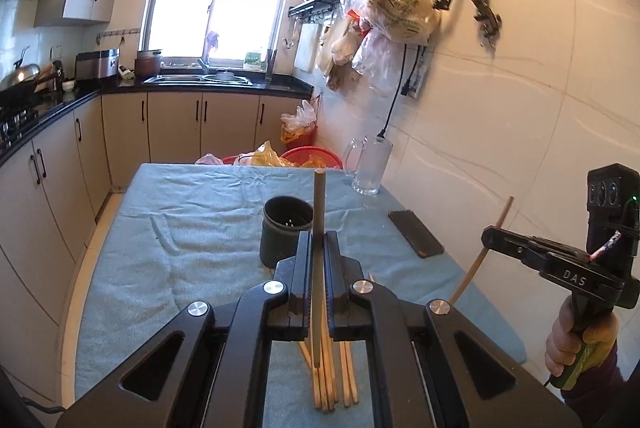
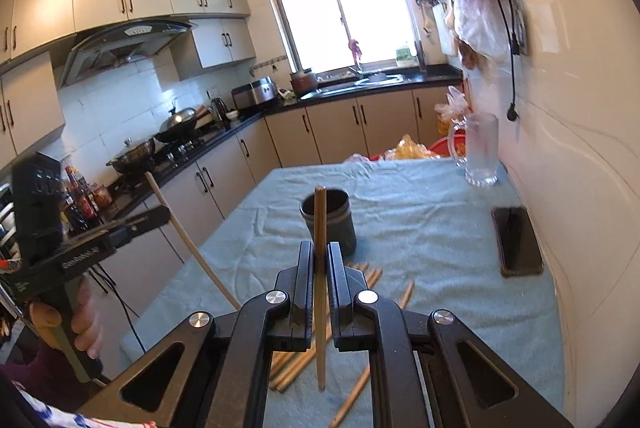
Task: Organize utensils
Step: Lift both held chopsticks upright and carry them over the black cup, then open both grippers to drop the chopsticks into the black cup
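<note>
My left gripper is shut on a wooden chopstick held upright above the table. My right gripper is shut on another wooden chopstick, also upright. A black holder cup stands on the blue cloth just ahead of both grippers; it also shows in the right wrist view. Several loose chopsticks lie on the cloth under the left gripper, and in the right wrist view under the right one. Each view shows the other gripper with its chopstick.
A dark phone lies near the wall at right. A glass mug stands at the far right corner. Red baskets with bags sit beyond the table's far edge. Kitchen cabinets and a stove run along the left.
</note>
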`<state>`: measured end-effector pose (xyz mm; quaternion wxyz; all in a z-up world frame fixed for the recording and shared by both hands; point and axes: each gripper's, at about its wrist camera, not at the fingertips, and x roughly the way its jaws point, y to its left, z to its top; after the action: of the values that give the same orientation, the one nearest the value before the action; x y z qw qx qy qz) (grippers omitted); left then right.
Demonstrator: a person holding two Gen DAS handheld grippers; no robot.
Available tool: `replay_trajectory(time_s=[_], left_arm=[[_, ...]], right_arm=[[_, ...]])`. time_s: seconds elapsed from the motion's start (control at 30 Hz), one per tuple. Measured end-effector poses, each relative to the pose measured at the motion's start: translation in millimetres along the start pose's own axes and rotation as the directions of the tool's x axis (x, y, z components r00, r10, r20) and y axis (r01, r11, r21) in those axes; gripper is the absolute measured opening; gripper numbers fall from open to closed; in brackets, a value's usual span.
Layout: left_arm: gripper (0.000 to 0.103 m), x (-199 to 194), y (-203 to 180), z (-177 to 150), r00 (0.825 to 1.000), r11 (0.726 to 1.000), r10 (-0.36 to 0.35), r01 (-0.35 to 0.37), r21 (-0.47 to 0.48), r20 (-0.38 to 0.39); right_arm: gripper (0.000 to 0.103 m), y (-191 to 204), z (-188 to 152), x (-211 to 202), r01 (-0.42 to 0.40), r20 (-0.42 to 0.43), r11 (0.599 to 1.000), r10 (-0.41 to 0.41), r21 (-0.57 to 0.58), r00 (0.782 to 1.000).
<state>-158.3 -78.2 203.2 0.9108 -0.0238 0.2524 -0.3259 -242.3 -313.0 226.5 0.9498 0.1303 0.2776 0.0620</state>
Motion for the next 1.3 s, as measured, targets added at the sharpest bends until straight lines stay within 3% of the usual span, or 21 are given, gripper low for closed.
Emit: replay_trajectory(time_s=[0.37, 0.7, 0.8, 0.97, 1.17, 1.27, 1.3], left_arm=[[0.005, 28, 18, 76, 0.995, 0.998, 0.039, -0.035, -0.045, 0.090], [0.005, 106, 25, 137, 0.992, 0.995, 0.076, -0.069, -0.067, 0.105], [0.005, 135, 25, 138, 0.990, 0.993, 0.108, -0.104, -0.047, 0.087], [0.005, 181, 42, 125, 0.993, 0.990, 0.118, -0.119, -0.079, -0.022], [0.005, 197, 53, 110, 0.991, 0.987, 0.120, -0.126, -0.103, -0.067], [0.016, 196, 54, 110, 0.991, 0.986, 0.119, -0.126, -0.106, -0.064], [0.028, 193, 55, 109, 0.991, 0.986, 0.121, -0.127, -0.110, -0.055]], right_arm=[[0.007, 15, 73, 40, -0.004, 0.073, 0.999, 0.008, -0.052, 0.997], [0.007, 17, 143, 114, 0.001, 0.144, 1.000, 0.000, -0.007, 0.990], [0.007, 15, 145, 141, 0.042, 0.127, 0.999, -0.039, -0.018, 0.991], [0.007, -1, 131, 185, 0.053, 0.032, 0.998, -0.054, 0.014, 0.998], [0.007, -21, 108, 224, 0.076, -0.074, 0.996, -0.073, 0.041, 0.995], [0.009, -29, 104, 231, 0.083, -0.087, 0.995, -0.079, 0.053, 0.993], [0.010, -30, 104, 232, 0.084, -0.089, 0.995, -0.079, 0.056, 0.993]])
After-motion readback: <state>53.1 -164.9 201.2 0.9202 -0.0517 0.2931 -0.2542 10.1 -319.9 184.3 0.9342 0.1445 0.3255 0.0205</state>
